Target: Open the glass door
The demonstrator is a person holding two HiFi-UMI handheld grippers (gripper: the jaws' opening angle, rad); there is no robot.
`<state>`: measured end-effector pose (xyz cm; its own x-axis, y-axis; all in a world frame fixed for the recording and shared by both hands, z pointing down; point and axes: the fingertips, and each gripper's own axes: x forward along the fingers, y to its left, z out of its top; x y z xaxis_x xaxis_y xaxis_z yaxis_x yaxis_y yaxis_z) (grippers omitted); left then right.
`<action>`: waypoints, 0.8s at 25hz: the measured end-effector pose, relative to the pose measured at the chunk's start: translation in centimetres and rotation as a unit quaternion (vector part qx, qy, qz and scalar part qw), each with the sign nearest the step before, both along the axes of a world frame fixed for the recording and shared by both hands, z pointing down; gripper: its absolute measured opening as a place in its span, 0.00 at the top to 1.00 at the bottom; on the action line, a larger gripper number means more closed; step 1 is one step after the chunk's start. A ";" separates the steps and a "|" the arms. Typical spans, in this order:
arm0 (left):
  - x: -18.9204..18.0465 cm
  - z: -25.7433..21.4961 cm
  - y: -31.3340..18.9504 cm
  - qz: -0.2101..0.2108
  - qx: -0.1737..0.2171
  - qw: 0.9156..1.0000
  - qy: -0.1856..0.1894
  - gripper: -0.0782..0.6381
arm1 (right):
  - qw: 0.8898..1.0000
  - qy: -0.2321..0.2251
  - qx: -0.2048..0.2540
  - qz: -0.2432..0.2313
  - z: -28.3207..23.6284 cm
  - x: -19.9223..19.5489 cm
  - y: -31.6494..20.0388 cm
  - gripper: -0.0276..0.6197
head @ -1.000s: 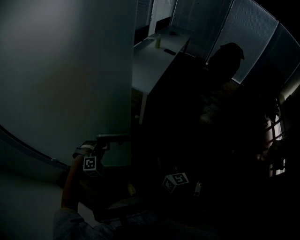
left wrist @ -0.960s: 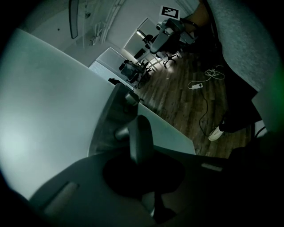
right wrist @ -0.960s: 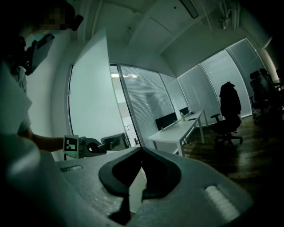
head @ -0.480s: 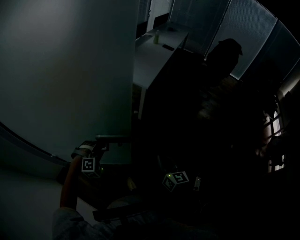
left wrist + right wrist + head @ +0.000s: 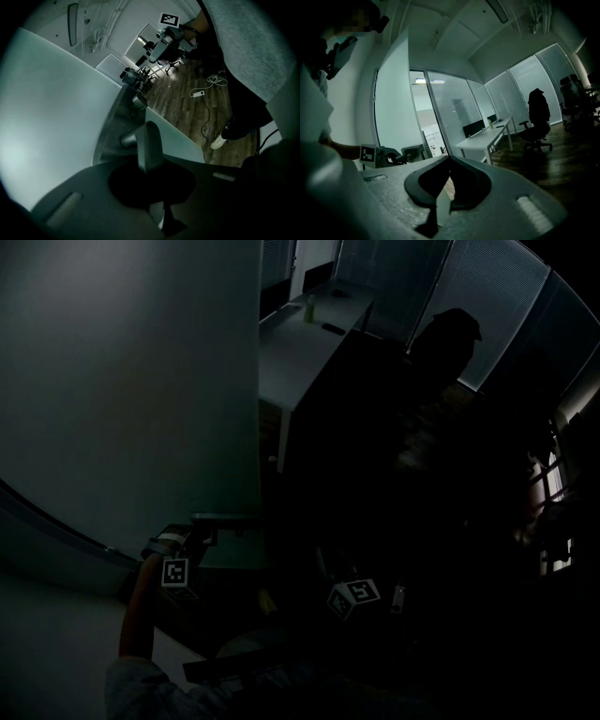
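The glass door (image 5: 131, 381) fills the left of the head view as a frosted panel. Its free edge stands clear of the frame, and the room shows beyond that edge. Judged from this, the door is already partly open, and what remains is to complete the swing and let go. The left gripper (image 5: 149, 143) has its jaws closed together, with the tip just beside the round stub of the door handle (image 5: 127, 139) near the panel's edge. No view settles whether the tip presses on the handle or only lies against it. The right gripper (image 5: 448, 161) is held level, apart from the door. Its jaws are together with nothing between them. Farther right is a white desk (image 5: 300, 343). The right half of the head view is almost black. The right gripper's body, the floor and a dark chair-like shape (image 5: 452, 343) cannot be resolved there. The hinge side of the door is out of frame.
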<state>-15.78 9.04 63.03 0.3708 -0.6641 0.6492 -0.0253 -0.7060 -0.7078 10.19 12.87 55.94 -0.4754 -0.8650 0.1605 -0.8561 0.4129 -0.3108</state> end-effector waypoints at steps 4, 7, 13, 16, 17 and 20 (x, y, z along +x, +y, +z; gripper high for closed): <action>-0.3 -0.5 0.2 0.004 -0.004 1.000 -0.006 0.88 | 1.000 -0.001 0.000 0.003 -0.8 0.0 0.0 0.95; -0.4 -0.8 0.7 0.006 -0.005 1.000 -0.011 0.88 | 1.000 -0.002 -0.001 0.003 -0.9 0.0 0.5 0.95; -0.6 -0.9 2.2 0.014 0.000 1.000 -0.019 0.89 | 1.000 -0.001 -0.002 -0.004 -0.6 -0.2 1.9 0.95; -0.8 -0.6 3.6 0.017 -0.003 1.000 -0.023 0.89 | 1.000 -0.001 -0.001 -0.007 -0.4 -0.4 3.1 0.95; -0.9 -0.4 4.1 0.017 -0.002 1.000 -0.024 0.89 | 1.000 -0.001 0.000 -0.008 -0.3 -0.5 3.6 0.95; -0.9 0.0 5.1 0.019 -0.002 0.999 -0.026 0.89 | 1.000 0.001 0.001 -0.009 0.0 -0.3 4.4 0.95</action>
<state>-16.63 14.13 62.99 0.3605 -0.6481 0.6708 0.0382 -0.7083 -0.7049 9.84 17.27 55.92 -0.4908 -0.8565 0.1595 -0.8491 0.4291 -0.3080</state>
